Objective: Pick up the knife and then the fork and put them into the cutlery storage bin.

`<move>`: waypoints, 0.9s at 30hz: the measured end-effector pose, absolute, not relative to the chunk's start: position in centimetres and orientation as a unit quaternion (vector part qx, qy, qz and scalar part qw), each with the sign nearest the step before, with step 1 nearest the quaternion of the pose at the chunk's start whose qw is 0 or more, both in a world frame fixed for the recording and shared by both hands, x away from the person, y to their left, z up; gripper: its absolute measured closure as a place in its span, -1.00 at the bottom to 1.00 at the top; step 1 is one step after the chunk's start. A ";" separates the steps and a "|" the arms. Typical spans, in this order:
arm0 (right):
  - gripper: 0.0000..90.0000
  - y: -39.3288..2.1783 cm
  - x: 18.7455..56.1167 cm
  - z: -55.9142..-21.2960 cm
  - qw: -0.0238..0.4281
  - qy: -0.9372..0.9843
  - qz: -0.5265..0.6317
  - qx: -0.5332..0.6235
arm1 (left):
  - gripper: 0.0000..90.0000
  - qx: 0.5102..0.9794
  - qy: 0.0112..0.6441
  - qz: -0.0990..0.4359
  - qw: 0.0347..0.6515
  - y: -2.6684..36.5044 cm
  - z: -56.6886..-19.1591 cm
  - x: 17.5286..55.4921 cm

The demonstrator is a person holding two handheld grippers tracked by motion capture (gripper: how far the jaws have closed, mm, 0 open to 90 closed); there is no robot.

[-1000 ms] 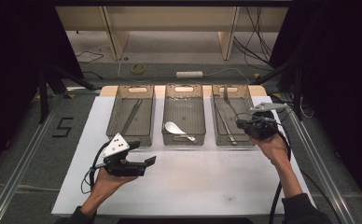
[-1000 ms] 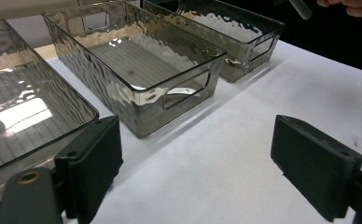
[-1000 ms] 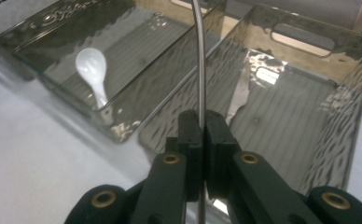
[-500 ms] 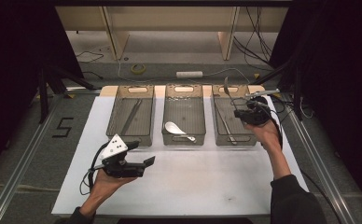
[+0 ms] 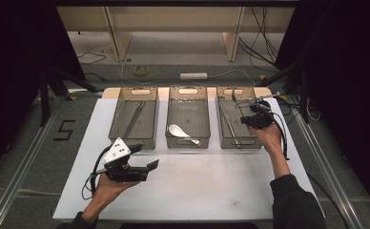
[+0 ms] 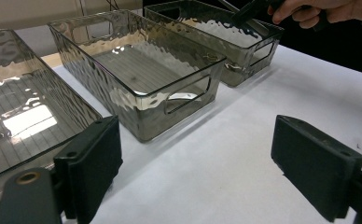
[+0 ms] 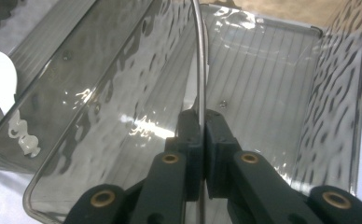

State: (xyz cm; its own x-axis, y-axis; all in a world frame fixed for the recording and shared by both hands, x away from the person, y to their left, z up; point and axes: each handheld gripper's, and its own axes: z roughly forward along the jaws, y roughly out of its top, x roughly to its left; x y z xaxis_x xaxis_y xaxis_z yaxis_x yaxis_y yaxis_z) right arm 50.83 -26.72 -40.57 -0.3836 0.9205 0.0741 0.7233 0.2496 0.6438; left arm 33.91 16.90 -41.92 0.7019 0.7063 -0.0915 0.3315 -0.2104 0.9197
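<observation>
Three clear bins stand in a row on the white mat (image 5: 211,191). The left bin (image 5: 135,119) holds a long dark utensil. A white spoon (image 5: 178,131) lies in the middle bin (image 5: 188,95). My right gripper (image 5: 247,119) is over the right bin (image 5: 231,102), where a metal utensil (image 5: 230,129) lies. In the right gripper view this gripper (image 7: 202,126) is shut on a thin metal utensil (image 7: 198,56), seen edge-on and pointing into the bin. My left gripper (image 5: 144,156) hovers open over the mat in front of the left and middle bins, its jaws wide apart around nothing (image 6: 202,163).
In the left gripper view the middle bin (image 6: 142,70) is straight ahead, with the right bin (image 6: 226,42) and the other hand (image 6: 319,9) beyond. Cables trail from both grippers. Dark floor and metal rails border the mat.
My right hand has moved away from me and slightly left, from the right bin's near corner to above the bin. The left gripper has stayed put.
</observation>
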 end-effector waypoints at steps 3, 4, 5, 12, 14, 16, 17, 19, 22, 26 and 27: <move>0.93 -26.6 50.9 -40.8 0.160 0.774 0.301 0.534 | -0.65 0.757 0.343 0.179 0.526 16.9 -41.9 33.9; 0.93 -26.5 51.0 -40.9 0.159 0.774 0.301 0.535 | -0.65 0.757 0.344 0.180 0.525 16.9 -41.9 33.9; 0.93 -26.5 51.0 -41.0 0.156 0.772 0.299 0.538 | -0.65 0.757 0.344 0.180 0.525 16.9 -41.9 33.9; 0.93 -26.3 51.5 -41.9 0.150 0.777 0.279 0.544 | -0.65 0.757 0.344 0.180 0.526 16.9 -41.9 33.9; 0.93 -26.2 51.5 -42.0 0.149 0.777 0.276 0.545 | -0.65 0.757 0.343 0.180 0.526 16.9 -41.9 33.9; 0.92 -26.1 51.6 -42.1 0.147 0.780 0.272 0.544 | -0.65 0.757 0.343 0.180 0.526 16.8 -41.9 33.9; 0.91 -26.0 51.6 -42.2 0.144 0.782 0.270 0.543 | -0.65 0.757 0.344 0.180 0.526 16.8 -41.9 33.9; 0.72 -26.0 51.6 -42.1 0.145 0.778 0.278 0.544 | -0.65 0.757 0.343 0.180 0.526 16.8 -41.9 33.9; 0.61 -26.0 51.5 -41.7 0.142 0.774 0.285 0.548 | -0.65 0.757 0.344 0.179 0.526 16.8 -41.9 33.9; 0.41 -26.2 51.3 -41.3 0.140 0.767 0.297 0.551 | -0.65 0.756 0.344 0.179 0.527 16.8 -41.9 33.8; 0.39 -26.3 51.1 -41.2 0.139 0.766 0.304 0.550 | -0.65 0.757 0.345 0.179 0.526 16.8 -41.9 33.8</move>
State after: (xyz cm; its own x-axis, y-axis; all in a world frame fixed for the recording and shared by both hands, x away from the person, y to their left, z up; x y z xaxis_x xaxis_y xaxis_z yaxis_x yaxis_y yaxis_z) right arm 51.13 -26.26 -41.22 -0.3566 0.9264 0.1207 0.7570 0.2108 0.6184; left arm 33.84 16.80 -41.92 0.6985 0.7097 -0.0919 0.3332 -0.2089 0.9194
